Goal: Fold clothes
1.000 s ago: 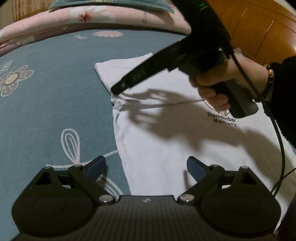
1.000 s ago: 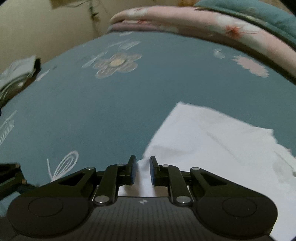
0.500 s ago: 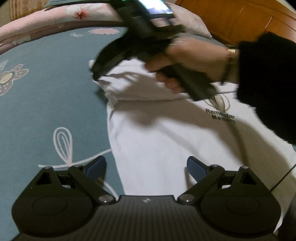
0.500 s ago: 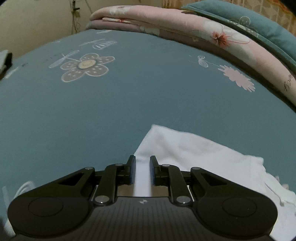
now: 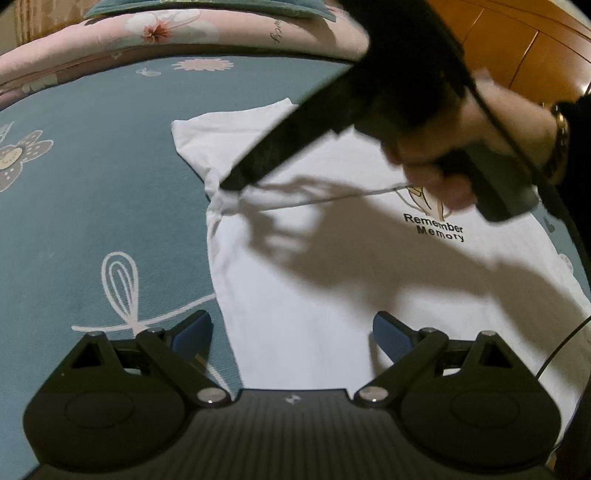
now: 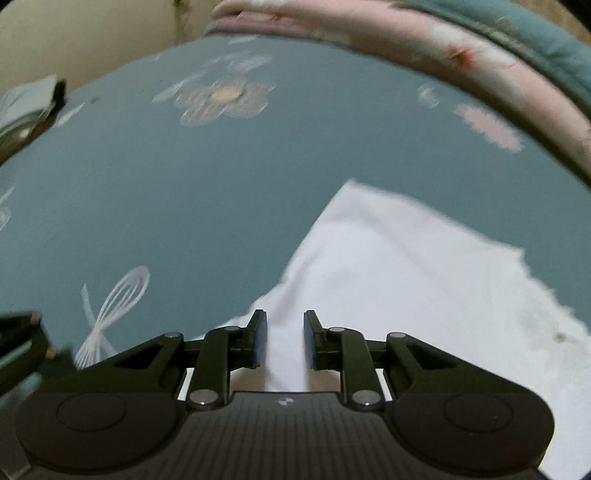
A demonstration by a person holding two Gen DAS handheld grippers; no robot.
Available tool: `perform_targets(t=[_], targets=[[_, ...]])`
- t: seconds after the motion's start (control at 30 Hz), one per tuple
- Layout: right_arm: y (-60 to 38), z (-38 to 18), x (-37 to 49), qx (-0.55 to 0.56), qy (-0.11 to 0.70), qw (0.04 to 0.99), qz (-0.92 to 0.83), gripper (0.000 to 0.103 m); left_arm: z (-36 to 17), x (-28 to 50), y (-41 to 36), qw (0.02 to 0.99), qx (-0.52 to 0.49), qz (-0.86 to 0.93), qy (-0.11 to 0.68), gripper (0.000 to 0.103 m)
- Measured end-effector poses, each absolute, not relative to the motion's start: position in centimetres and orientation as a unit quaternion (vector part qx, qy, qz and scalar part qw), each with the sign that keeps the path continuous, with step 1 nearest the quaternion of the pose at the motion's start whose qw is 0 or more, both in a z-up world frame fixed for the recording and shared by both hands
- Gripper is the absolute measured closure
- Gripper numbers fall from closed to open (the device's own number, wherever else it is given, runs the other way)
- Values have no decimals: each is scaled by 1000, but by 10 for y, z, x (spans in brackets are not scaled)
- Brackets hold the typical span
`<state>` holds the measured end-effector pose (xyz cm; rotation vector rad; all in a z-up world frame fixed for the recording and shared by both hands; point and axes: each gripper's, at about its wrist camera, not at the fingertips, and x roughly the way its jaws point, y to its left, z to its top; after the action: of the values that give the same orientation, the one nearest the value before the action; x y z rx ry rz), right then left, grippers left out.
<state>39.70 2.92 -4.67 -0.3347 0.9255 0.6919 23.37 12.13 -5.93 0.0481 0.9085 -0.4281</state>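
Right gripper [image 6: 283, 339] fingers slightly apart, white cloth between, grip unclear; tips at sleeve-body junction, frame centre-left. Left gripper [image 5: 291, 332] wide apart, hovering over hem, bottom centre. White T-shirt [image 5: 314, 266] flat on teal bedsheet [image 5: 92, 206], long axis bottom-centre to upper-right.

Bed cover [image 5: 92, 206]: teal-blue, spread wide across both views, printed with pale flowers and looping white line drawings.
Rolled bedding [image 5: 207, 33]: pink with a floral print, lying along the far edge of the bed.
Teal cushion or quilt [image 6: 546, 40]: lying on top of the pink bedding.
Woodwork [image 5: 517, 48]: orange-brown panels beyond the bed, on the right in the left wrist view.
Wall [image 6: 85, 40]: plain cream, behind the bed's far left corner.
Light: from above, casting hard dark shadows.
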Motion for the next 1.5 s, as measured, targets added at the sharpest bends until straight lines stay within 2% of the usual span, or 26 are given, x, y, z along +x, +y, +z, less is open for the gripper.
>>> perform_targets(t=[0.1, 0.17, 0.37, 0.5, 0.53, 0.57, 0.87, 0.93, 1.07, 1.13, 1.2, 1.3, 1.5], targets=[[38, -51, 395, -156, 422, 829, 333, 81, -59, 233, 119, 876, 28, -201, 438, 9], [33, -43, 399, -117, 421, 828, 352, 79, -59, 232, 118, 875, 30, -200, 440, 9], [0, -28, 389, -108, 423, 842, 318, 75, -56, 231, 116, 876, 31, -204, 437, 9], [-6, -48, 383, -96, 459, 823, 322, 75, -56, 232, 112, 874, 34, -207, 437, 9], [-7, -53, 381, -91, 468, 817, 325, 63, -55, 230, 112, 874, 36, -206, 438, 9], [-5, -52, 377, -90, 461, 817, 335, 59, -55, 229, 112, 874, 37, -204, 439, 9], [-53, 6, 352, -90, 435, 844, 300, 59, -24, 212, 98, 878, 57, -198, 432, 9], [-78, 19, 341, -90, 436, 855, 266, 49, -13, 207, 92, 880, 64, -197, 427, 9], [-136, 46, 312, -80, 430, 876, 201, 43, 8, 198, 79, 884, 79, -196, 417, 9], [-164, 58, 296, -64, 423, 886, 180, 35, 19, 194, 73, 886, 86, -196, 412, 9], [-190, 66, 279, -48, 414, 893, 168, 34, 30, 190, 63, 887, 100, -199, 406, 9], [-225, 64, 255, -21, 403, 902, 154, 32, 42, 190, 47, 885, 109, -203, 405, 8], [-258, 3, 223, 6, 412, 904, 112, 31, 32, 196, 12, 875, 119, -191, 429, 8]])
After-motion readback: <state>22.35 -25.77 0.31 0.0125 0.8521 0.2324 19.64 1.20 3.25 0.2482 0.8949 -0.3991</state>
